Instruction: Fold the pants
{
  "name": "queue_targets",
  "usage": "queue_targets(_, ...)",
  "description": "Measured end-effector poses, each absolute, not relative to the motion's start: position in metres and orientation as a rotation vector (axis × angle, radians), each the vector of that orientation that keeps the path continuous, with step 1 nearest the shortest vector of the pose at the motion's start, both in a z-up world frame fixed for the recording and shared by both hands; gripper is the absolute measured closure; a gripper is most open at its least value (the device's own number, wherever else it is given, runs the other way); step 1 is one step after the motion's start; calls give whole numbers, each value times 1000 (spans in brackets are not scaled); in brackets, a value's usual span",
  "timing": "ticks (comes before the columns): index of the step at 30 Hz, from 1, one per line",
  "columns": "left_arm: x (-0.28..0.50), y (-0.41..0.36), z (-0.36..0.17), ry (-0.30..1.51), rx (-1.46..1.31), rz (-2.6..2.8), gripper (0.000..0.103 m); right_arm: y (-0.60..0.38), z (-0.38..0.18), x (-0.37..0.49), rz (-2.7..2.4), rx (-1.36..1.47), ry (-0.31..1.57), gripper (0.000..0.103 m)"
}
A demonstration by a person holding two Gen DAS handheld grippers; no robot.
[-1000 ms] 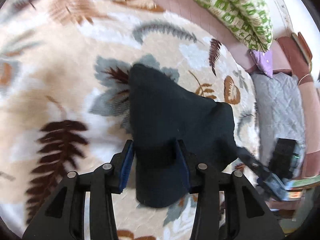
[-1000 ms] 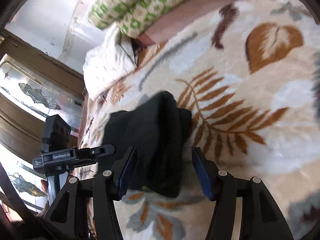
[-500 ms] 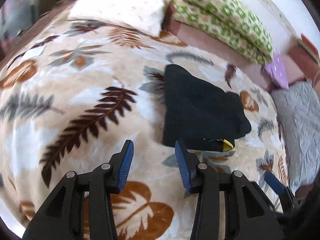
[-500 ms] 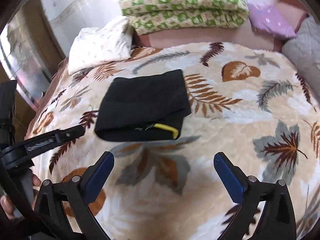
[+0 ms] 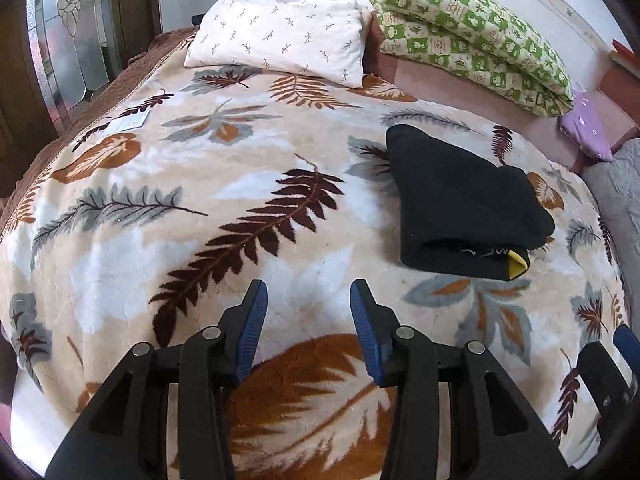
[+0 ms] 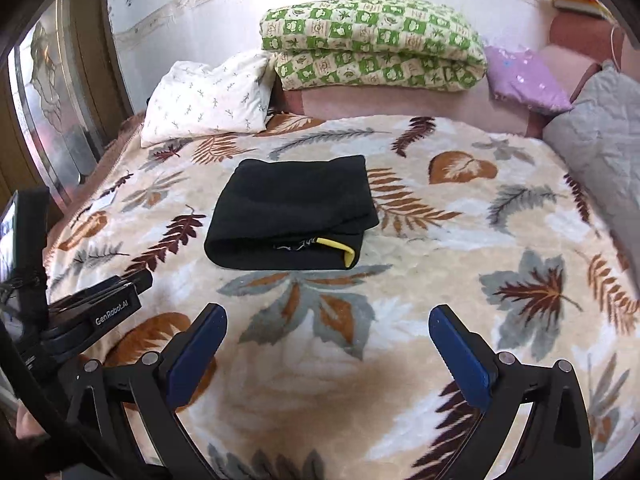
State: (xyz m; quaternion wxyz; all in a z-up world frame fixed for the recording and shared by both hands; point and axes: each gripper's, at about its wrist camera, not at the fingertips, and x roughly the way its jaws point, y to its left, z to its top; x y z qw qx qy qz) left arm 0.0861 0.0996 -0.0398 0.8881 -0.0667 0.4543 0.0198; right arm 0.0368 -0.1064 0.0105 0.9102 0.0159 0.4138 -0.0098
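The black pants [image 5: 460, 200] [image 6: 292, 204] lie folded into a thick rectangle on the leaf-print blanket [image 5: 200, 160] [image 6: 440, 280], with a yellow tab [image 6: 346, 254] showing at the near right corner. My left gripper [image 5: 308, 284] hovers over bare blanket to the near left of the pants, its jaws partly apart with nothing between them. My right gripper [image 6: 328, 309] stands wide open in front of the pants, also empty and well clear of them. The left gripper's body [image 6: 100, 312] shows at the left edge of the right wrist view.
A white pillow [image 5: 280, 36] and a folded green checked quilt [image 5: 472, 36] lie at the head of the bed. A purple cushion [image 6: 524, 80] and a grey quilted cover [image 6: 600, 140] sit on the right. A glass-panelled door [image 5: 68, 40] stands to the left.
Both grippers have drawn back from the pants, which were between their jaws a second ago and now lie free on the blanket. The right gripper's jaws have spread much wider.
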Motion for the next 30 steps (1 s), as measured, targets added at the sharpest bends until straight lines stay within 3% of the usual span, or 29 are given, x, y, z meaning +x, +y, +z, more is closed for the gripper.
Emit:
queue_targets(10,80,85,-33,924,-85,-5,62,-104,21,28,-18,22,822,1)
queue_targets(13,77,79,-28,889,-46,-2,41,-105,22,27,-19,22,817,1)
queue_targets(16,71,76,-19,822,-14,2,35,-106,22,26,-23,27,819,1)
queue_targets(19,69,77,-12,788,-15,0,16,-109,21,25,-32,32,820,1)
queue_targets(30,69,70,-14,793,62,59,16,-114,22,23,-44,40,814,1)
